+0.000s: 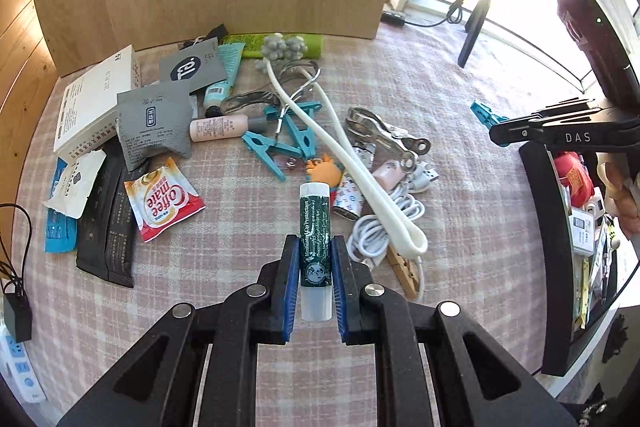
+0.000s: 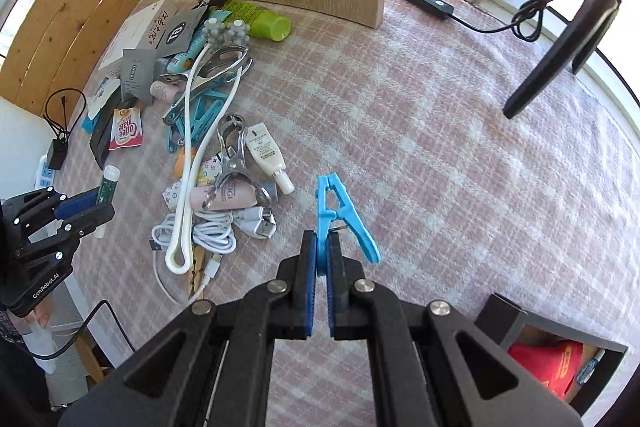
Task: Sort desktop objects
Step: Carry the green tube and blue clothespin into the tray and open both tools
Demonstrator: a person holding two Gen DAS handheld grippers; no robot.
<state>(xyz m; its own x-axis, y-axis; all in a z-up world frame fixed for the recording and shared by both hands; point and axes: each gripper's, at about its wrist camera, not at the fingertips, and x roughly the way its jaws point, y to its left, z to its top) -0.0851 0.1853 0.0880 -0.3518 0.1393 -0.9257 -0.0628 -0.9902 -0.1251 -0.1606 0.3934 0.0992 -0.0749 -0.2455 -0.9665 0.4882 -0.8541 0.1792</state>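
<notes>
Nearest each lens are the black linkages and blue-padded jaws: the left gripper is clamped narrow on a green lip balm standing upright between the pads, and the right gripper is pinched nearly closed on one leg of a blue peg, both lifted clear of the checked bench. Beyond, the heap of unsorted things lies at eleven o'clock from the right gripper: a white box, sachets, a white cable, metal clips and tubes. A black bin sits at three o'clock from the left gripper, already holding items. Risks, as I judge them: the smooth balm could slide down through the pads if tilted; the peg, held by one thin leg, could twist or spring free; and both grippers heading for the same bin could collide. The bin's contents are cut off and cramped, the sachets' print is mostly unreadable, and window glare washes out the far edge.
</notes>
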